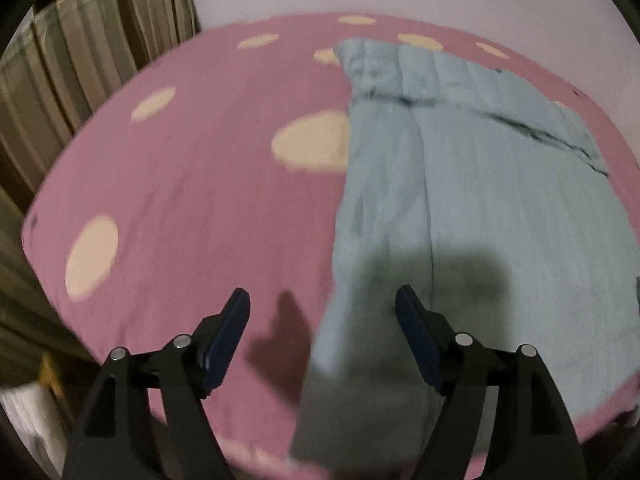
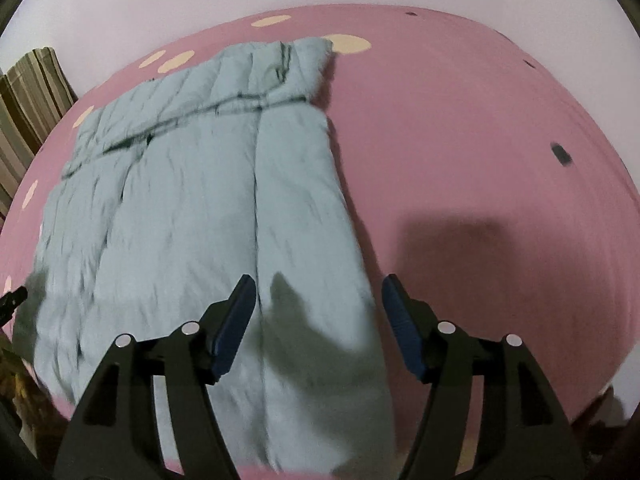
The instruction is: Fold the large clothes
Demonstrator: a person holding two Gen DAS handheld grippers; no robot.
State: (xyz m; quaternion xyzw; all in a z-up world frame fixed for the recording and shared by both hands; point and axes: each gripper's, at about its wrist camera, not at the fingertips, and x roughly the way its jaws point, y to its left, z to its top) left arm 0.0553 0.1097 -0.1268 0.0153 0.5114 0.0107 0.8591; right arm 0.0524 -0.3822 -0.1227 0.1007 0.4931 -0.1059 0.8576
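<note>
Okay: pale blue garment (image 1: 460, 200), soft crinkled cotton-like cloth with long seams, lies spread flat on the bed's pink sheet (image 1: 192, 200) printed with cream dots. Gathered band with dark stitching at its far end. Left gripper (image 1: 322, 312) hovers over the garment's left edge, fingers apart, empty. Right gripper (image 2: 318, 300) hovers over its right edge, fingers apart, empty. Bare pink sheet lies open on both sides. Striped curtain (image 1: 80, 64) far left.
</note>
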